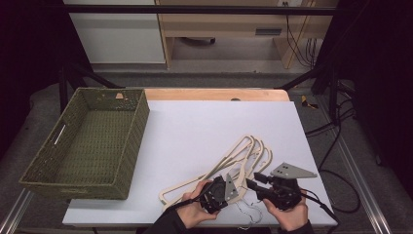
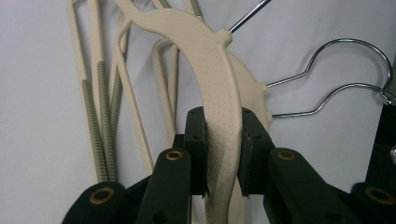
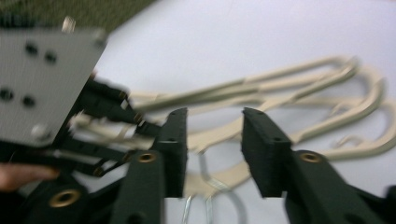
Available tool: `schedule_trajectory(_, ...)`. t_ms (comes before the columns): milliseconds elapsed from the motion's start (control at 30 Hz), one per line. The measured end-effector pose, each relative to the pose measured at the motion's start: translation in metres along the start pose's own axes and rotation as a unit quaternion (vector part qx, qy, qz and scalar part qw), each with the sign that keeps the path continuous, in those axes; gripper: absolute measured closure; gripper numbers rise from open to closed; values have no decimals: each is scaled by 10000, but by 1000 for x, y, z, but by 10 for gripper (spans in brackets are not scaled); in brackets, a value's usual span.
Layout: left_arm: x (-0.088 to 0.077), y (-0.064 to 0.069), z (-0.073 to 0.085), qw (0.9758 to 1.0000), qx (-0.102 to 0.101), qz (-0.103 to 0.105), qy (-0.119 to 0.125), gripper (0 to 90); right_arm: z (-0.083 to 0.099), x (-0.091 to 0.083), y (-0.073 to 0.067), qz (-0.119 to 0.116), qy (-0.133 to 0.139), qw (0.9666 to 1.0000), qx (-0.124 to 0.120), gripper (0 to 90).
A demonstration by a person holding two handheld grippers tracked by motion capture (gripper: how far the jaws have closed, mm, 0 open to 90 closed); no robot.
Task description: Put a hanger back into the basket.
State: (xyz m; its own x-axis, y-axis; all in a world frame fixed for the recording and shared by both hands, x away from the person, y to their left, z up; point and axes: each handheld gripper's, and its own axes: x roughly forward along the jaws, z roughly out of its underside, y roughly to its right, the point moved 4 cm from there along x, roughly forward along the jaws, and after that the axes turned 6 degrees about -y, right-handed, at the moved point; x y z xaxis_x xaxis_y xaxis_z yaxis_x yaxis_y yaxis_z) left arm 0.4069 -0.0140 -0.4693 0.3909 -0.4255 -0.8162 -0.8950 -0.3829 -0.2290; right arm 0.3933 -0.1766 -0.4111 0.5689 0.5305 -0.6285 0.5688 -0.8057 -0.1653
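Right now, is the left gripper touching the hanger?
Touching. The left gripper view shows the left gripper with both pads pressed against the cream hanger running up between them.

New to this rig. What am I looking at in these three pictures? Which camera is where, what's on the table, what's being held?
No robot arm here: a person holds a two-jaw hand gripper in each hand. The high view looks down from above the person's side, with the left gripper and right gripper at the bottom. The other two pictures come from cameras riding on each gripper, looking along its black fingers.

On the white table lies a pile of cream hangers with metal hooks, and at the left an empty green woven basket.

In the left gripper view, the fingers are clamped on the top hanger. In the right gripper view, the fingers stand apart above the pile, gripping nothing.
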Motion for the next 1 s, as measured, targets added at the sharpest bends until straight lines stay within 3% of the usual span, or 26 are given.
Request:
schedule_trajectory(133,-9,-6,3,10000,-36,-36,53,771,-17,-9,16,-40,644,9979,72,438)
schedule_trajectory(300,-16,-15,6,9999,-112,11,121,778,-20,-7,36,292,779,9965,-13,311)
schedule_trajectory(467,-26,-25,6,9994,-267,10,214,788,-21,-6,51,241,1065,9940,97,239)
schedule_trajectory(567,-33,-30,7,9989,-367,-63,284,797,-18,-4,55,388,1060,9936,28,189)
schedule_trajectory(733,-43,-43,10,9965,-617,-408,402,825,-15,-5,60,378,1075,9934,124,162)
schedule_trajectory(800,-46,-47,11,9962,-632,-456,381,838,-14,-5,62,360,1107,9930,193,161)
schedule_trajectory(867,-53,-60,16,9942,-778,-623,391,850,-11,-6,66,299,1108,9930,284,156)
schedule_trajectory(933,-58,-69,21,9928,-901,-634,462,860,-10,-5,69,261,1116,9930,292,152)
schedule_trajectory(1000,-61,-75,23,9898,-1126,-601,641,861,-9,-4,69,276,1095,9932,293,145)
